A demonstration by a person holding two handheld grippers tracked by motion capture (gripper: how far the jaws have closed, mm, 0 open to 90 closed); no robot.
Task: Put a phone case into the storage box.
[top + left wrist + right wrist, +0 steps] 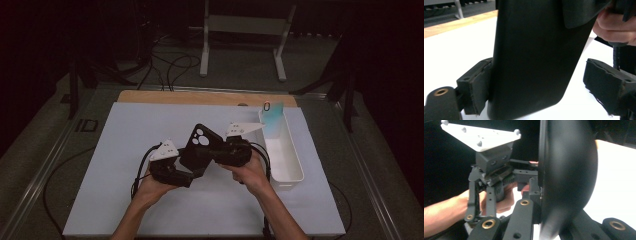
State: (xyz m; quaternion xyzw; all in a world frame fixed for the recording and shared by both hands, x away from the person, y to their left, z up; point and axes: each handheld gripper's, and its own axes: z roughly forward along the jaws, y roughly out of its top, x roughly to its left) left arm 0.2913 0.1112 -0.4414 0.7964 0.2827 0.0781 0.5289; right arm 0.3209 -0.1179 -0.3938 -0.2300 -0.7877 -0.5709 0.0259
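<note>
A black phone case [199, 145] is held up above the white table sheet [125, 150], just left of the white bin [287, 165], between the two grippers. The right gripper [220, 154] has its jaws clamped tight on the case's edge. The left gripper [536, 85] stands wide around the lower end, one pad [477, 87] touching the case, the other clear of it.

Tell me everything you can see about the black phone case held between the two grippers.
The black phone case looks like matte, smooth plastic or rubber, with rounded corners and round camera cut-outs near its far end. It is held tilted above the white table cover. The right gripper is shut on one edge. The left gripper has one pad against its side; the other pad stands apart.
</note>
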